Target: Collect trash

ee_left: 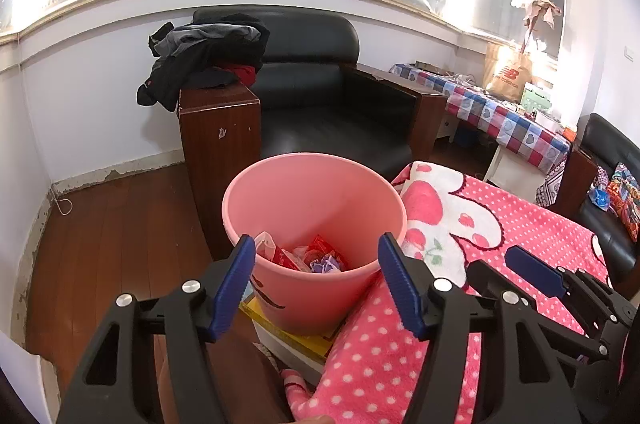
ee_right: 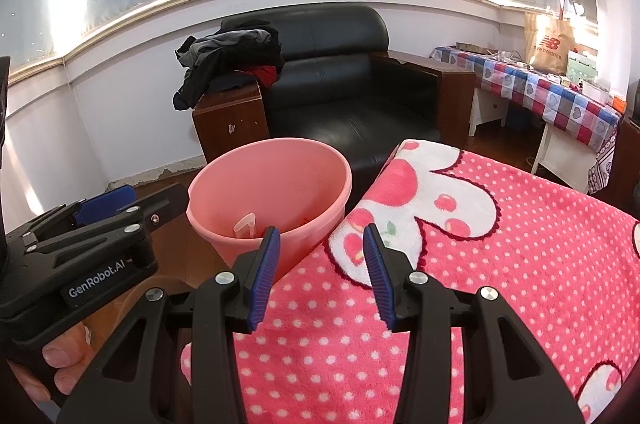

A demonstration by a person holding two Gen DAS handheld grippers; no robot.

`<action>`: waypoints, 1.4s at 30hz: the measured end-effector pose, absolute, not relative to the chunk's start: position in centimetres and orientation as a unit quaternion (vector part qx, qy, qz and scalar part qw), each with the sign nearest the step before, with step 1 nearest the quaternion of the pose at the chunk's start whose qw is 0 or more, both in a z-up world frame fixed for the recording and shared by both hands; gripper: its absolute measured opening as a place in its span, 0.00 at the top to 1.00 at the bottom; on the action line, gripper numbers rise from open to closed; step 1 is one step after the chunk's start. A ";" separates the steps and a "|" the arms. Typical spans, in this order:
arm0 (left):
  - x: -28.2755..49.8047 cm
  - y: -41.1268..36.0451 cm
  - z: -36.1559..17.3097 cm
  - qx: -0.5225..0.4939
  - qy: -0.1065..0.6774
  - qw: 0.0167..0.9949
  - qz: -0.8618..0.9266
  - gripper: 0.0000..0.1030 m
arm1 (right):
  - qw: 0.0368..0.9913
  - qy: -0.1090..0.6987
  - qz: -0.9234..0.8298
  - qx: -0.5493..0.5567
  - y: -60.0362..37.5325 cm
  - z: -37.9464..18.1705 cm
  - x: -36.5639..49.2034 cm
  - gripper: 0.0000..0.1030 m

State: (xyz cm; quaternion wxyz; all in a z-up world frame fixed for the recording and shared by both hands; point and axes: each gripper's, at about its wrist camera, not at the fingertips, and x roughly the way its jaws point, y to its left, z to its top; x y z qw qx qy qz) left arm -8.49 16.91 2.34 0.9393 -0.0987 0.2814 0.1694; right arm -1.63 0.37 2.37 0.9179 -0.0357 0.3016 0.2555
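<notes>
A pink plastic bin (ee_left: 316,288) stands beside a table draped in a pink polka-dot blanket (ee_left: 520,224). Crumpled wrappers (ee_left: 312,256), red, white and purple, lie in its bottom. My left gripper (ee_left: 318,256) hangs open just in front of the bin's near rim, nothing between its blue pads. In the right wrist view the bin (ee_right: 272,184) is at centre left, and my right gripper (ee_right: 320,244) stands open over the blanket's (ee_right: 500,264) left edge, holding nothing. The left gripper (ee_right: 120,200) shows there at the left, held by a hand (ee_right: 60,368).
A black leather armchair (ee_left: 320,104) with wooden arms stands behind the bin, with dark clothes (ee_left: 204,60) piled on its left arm. A checked-cloth table (ee_left: 500,112) with a paper bag (ee_left: 508,72) is at the back right. Wooden floor (ee_left: 112,232) lies left. The bin rests on a yellow box (ee_left: 292,340).
</notes>
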 end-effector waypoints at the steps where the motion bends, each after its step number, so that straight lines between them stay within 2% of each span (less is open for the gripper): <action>1: -8.5 16.9 2.3 -0.098 0.281 0.939 0.169 0.39 | 0.918 0.302 0.256 -0.036 0.4 2.4 -1.7 0.57; 42: -8.4 16.5 2.4 -0.096 0.282 0.940 0.169 0.40 | 0.918 0.302 0.254 -0.034 0.3 2.4 -1.7 0.57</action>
